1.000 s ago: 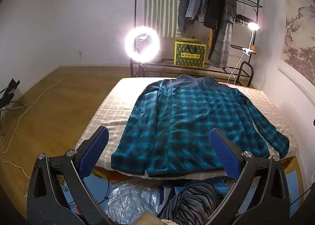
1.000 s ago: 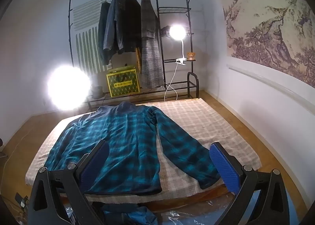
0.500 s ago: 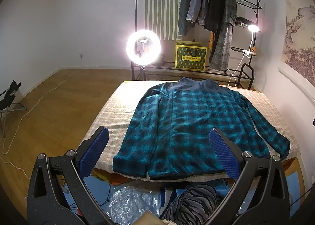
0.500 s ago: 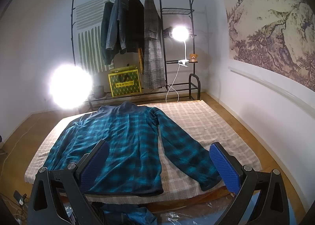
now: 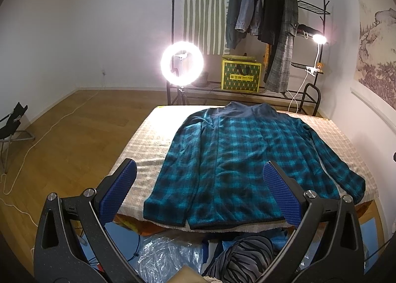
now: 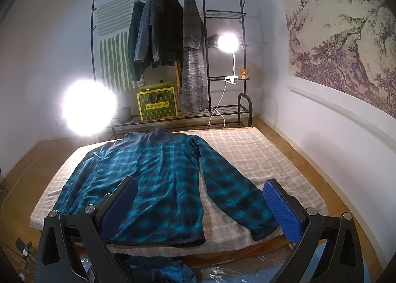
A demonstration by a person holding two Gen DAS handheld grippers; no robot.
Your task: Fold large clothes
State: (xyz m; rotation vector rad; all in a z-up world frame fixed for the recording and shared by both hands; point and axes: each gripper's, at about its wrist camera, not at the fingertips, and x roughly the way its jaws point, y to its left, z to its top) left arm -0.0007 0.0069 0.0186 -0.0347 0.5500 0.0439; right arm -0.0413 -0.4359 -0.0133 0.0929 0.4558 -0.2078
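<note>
A teal and black plaid shirt (image 5: pixel 237 166) lies flat on a bed with a beige checked cover (image 5: pixel 148 139), collar at the far end, hem at the near edge. Its sleeves lie beside the body. It also shows in the right wrist view (image 6: pixel 148 179), on the cover (image 6: pixel 259 154). My left gripper (image 5: pixel 199 193) is open and empty, held above the near edge of the bed over the hem. My right gripper (image 6: pixel 200 206) is open and empty, above the hem and the right sleeve cuff (image 6: pixel 259 223).
A pile of clothes (image 5: pixel 242 255) and clear plastic (image 5: pixel 160 255) lie on the floor in front of the bed. A ring light (image 5: pixel 182 64), a clothes rack with hanging coats (image 5: pixel 262 20), a yellow box (image 5: pixel 241 77) and a clip lamp (image 5: pixel 319 39) stand behind the bed.
Both grippers have risen and drawn back a little, so the bed and shirt sit lower and smaller in view. The shirt has not moved. Both grippers stay open.
</note>
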